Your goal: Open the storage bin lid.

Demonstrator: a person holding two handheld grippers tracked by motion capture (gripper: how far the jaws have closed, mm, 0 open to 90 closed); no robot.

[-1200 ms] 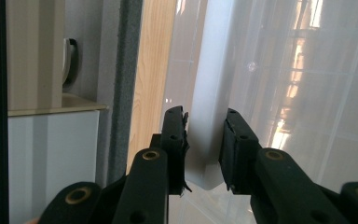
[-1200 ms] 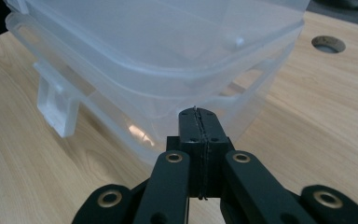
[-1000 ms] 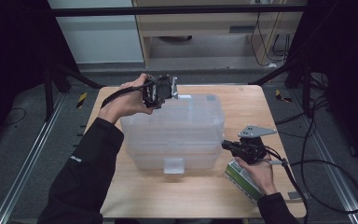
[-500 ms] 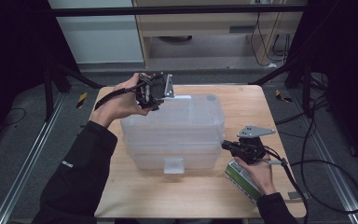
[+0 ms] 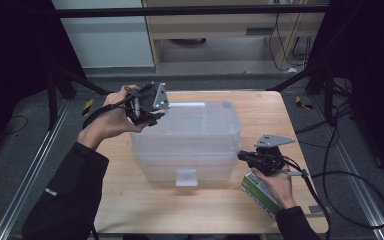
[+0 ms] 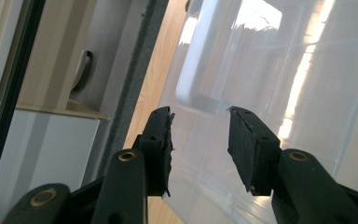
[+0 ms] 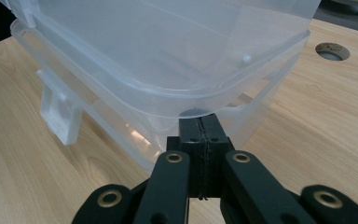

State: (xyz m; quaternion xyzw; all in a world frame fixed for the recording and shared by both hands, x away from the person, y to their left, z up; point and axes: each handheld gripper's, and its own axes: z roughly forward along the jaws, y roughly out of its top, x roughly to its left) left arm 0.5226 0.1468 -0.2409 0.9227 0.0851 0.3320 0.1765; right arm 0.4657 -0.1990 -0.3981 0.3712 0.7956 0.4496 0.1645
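Clear plastic storage boxes sit stacked or nested at the middle of the wooden table, a small latch tab facing the person's side. In the right gripper view the upper box's rounded rim overhangs the lower box, and a round cable hole shows in the tabletop beyond.

The left gripper hangs in the air at the far left corner of the boxes, held in the person's left hand, its grey three-cornered plate turned toward the camera. Its jaws have just been opening and now stand apart with nothing between the pads; the left gripper view looks past them onto the translucent lid and its moulded recess, near but not touching.

The right gripper lies low at the right side of the boxes, held in the right hand. Its jaws are pressed together, tips right at the rim where the two boxes meet; whether a thin edge is pinched there I cannot tell. A green and white carton lies on the table under that hand.
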